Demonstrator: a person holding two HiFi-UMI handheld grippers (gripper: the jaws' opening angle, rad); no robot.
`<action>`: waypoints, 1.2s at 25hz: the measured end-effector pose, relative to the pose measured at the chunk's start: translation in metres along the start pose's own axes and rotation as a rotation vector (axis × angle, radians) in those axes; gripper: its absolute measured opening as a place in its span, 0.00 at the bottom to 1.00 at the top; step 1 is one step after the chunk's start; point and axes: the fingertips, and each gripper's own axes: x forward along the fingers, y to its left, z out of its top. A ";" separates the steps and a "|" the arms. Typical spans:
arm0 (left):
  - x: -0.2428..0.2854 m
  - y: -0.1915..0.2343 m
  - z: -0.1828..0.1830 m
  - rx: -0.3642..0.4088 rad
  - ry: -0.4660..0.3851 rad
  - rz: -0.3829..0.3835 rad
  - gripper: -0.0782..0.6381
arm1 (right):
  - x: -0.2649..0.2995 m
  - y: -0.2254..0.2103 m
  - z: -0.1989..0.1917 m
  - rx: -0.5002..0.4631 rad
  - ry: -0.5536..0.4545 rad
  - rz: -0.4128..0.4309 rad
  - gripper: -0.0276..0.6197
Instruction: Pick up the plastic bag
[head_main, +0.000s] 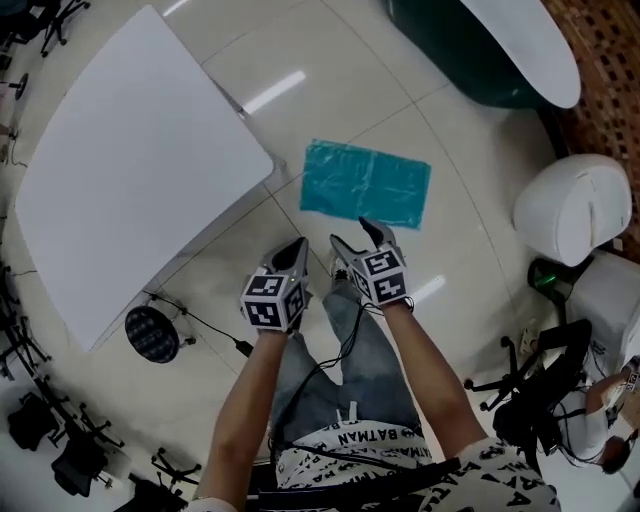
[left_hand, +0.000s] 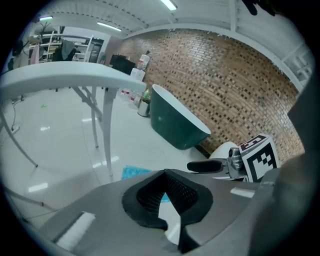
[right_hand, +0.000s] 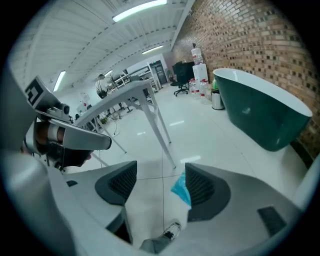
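White table (head_main: 140, 170) at left, over tiled floor (head_main: 455, 200). Left gripper (head_main: 297, 250): jaws closed tip to tip, nothing held. Teal plastic bag (head_main: 366, 183) flat on floor just right of table corner, ahead of both grippers, touching neither. Right gripper (head_main: 357, 238): jaws well apart, empty, only floor and bag edge seen between them. Green tub (head_main: 470, 60) at upper right.

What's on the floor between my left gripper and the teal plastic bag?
Nothing: only bare floor tile separates the left gripper from the plastic bag. The head view shows it best; the white table stays off to the left.
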 end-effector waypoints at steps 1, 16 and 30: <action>0.014 0.004 -0.007 -0.001 0.016 0.007 0.11 | 0.013 -0.008 -0.011 0.012 0.015 0.002 0.54; 0.218 0.098 -0.132 0.025 0.222 0.049 0.11 | 0.224 -0.109 -0.172 0.077 0.171 -0.027 0.53; 0.315 0.188 -0.233 0.031 0.288 0.065 0.11 | 0.380 -0.123 -0.292 -0.104 0.278 0.034 0.53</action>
